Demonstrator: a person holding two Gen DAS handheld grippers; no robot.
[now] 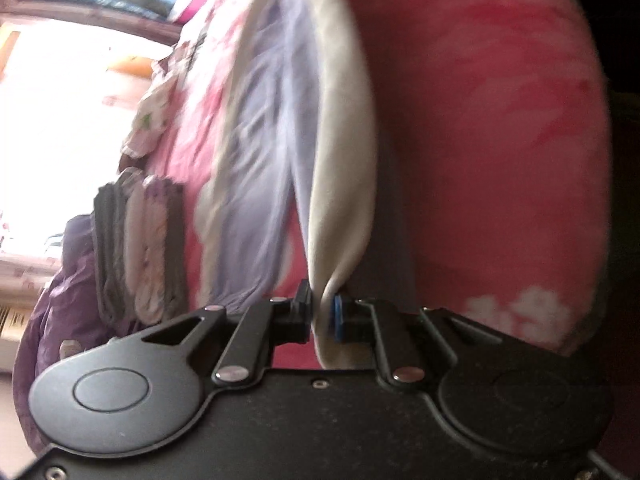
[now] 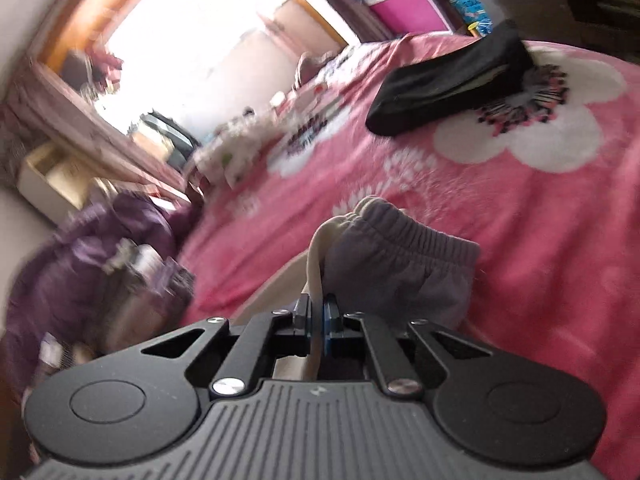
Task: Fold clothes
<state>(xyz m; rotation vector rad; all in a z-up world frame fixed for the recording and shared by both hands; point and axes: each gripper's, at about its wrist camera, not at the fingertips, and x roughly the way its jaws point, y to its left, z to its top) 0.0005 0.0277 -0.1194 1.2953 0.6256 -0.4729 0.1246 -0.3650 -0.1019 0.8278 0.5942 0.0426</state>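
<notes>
A lilac garment with a cream lining (image 1: 276, 132) hangs stretched above the pink flowered blanket (image 1: 480, 120). My left gripper (image 1: 320, 312) is shut on its cream edge (image 1: 344, 216). In the right wrist view my right gripper (image 2: 317, 316) is shut on the same garment's cream edge (image 2: 316, 256), next to its gathered lilac waistband (image 2: 400, 248). The garment sags between the two grippers over the blanket (image 2: 520, 240). Both views are blurred by motion.
A stack of folded clothes (image 1: 140, 248) lies at the bed's left side, next to a purple garment (image 1: 52, 300). A black folded garment (image 2: 448, 76) lies on the blanket farther back. Small patterned clothes (image 2: 248, 148) lie near the bed's edge. A pink box (image 2: 404, 4) stands behind.
</notes>
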